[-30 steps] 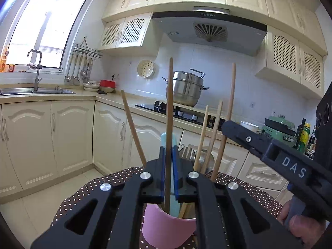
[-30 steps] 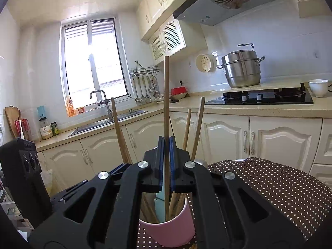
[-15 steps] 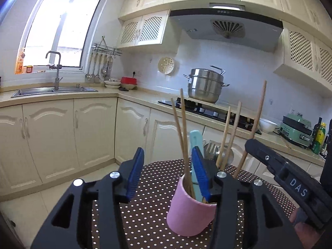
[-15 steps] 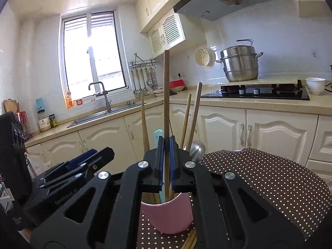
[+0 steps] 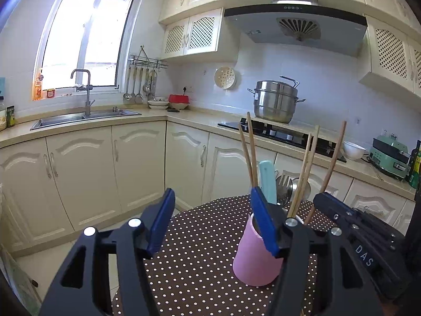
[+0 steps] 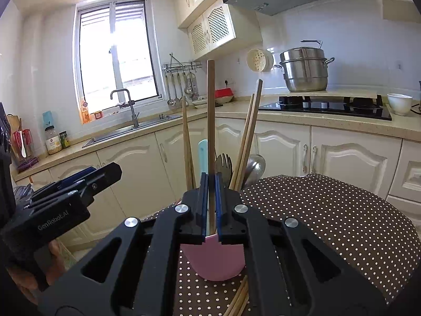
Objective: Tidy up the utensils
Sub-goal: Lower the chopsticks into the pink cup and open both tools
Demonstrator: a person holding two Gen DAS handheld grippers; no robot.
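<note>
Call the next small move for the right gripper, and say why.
Probably open the right gripper and let go. Its fingers are shut on an upright chopstick whose lower end already sits inside the pink cup with the other utensils. The left gripper is open beside the cup, holding nothing.

Left gripper [image 5: 213,220]: we see matte black linkage arms with triangular cut-outs, round silver screws at the joints, and flat blue pads [image 5: 263,222] on the fingers.
Right gripper [image 6: 209,205]: we see the same black frame, silver screws and blue pads.
Markings: we read white "DAS" on the right gripper's side, and grey "GenRobot.AI" on the left gripper's side.
Hand [image 6: 34,273]: we see bare skin just below the "GenRobot.AI" lettering, no sleeve showing.
</note>
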